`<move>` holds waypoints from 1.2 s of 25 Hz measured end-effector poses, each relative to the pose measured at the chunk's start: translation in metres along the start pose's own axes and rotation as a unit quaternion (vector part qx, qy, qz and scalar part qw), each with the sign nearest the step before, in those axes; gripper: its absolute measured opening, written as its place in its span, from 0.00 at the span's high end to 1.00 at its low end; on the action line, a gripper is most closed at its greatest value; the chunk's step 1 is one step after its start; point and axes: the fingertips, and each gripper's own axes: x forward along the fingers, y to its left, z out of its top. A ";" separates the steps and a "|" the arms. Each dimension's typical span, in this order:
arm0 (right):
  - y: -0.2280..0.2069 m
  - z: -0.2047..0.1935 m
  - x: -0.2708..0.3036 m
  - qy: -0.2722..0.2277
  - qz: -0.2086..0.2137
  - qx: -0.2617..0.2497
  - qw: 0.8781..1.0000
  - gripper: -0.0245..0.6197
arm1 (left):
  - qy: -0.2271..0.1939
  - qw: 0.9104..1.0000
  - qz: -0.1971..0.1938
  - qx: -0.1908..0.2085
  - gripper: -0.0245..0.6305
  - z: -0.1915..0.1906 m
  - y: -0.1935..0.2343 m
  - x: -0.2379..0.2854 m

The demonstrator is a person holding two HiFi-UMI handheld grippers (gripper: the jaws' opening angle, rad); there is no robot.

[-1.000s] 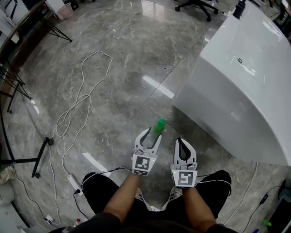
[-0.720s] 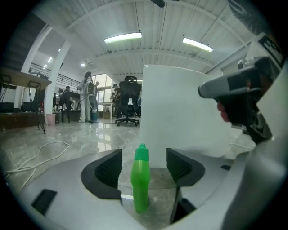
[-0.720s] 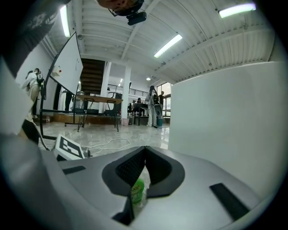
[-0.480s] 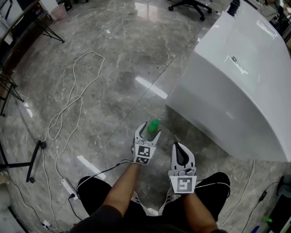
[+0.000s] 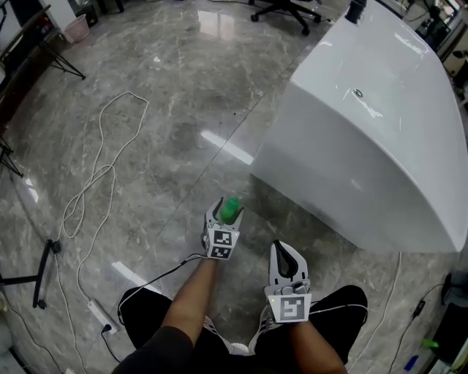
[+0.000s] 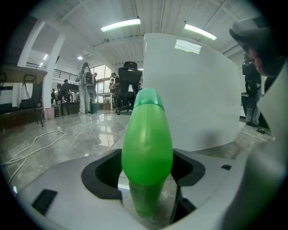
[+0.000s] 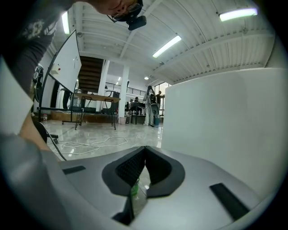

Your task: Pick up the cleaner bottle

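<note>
The green cleaner bottle point(image 5: 231, 210) stands upright on the grey marble floor, just in front of my knees. My left gripper point(image 5: 227, 212) reaches down around it, and its jaws stand wide on either side. In the left gripper view the bottle point(image 6: 147, 148) fills the gap between the two black pads point(image 6: 101, 173), and I see no squeeze on it. My right gripper point(image 5: 282, 248) hovers to the right, nearer to me, with nothing in it. In the right gripper view its pads point(image 7: 135, 166) meet at the tip.
A big white rounded counter point(image 5: 365, 124) rises close on the right of the bottle. A white cable point(image 5: 95, 175) loops across the floor on the left to a power strip point(image 5: 99, 315). A black stand leg point(image 5: 40, 274) lies far left, and an office chair point(image 5: 285, 7) stands far off.
My left gripper went forward and down until the bottle, which stood ahead of its tips, sits between its jaws, and the jaws spread wider. The right gripper barely shifted.
</note>
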 end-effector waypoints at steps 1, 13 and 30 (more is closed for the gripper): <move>0.000 -0.003 -0.002 0.005 -0.002 0.002 1.000 0.94 | 0.000 1.000 0.000 0.001 0.50 0.000 0.001 0.001; 0.000 -0.014 -0.008 0.032 -0.005 -0.001 0.999 0.94 | 0.005 1.000 0.005 0.008 0.66 0.005 -0.001 0.012; -0.012 -0.012 0.006 0.056 -0.040 0.016 0.998 0.94 | -0.049 0.999 -0.013 0.007 0.68 0.085 0.001 -0.023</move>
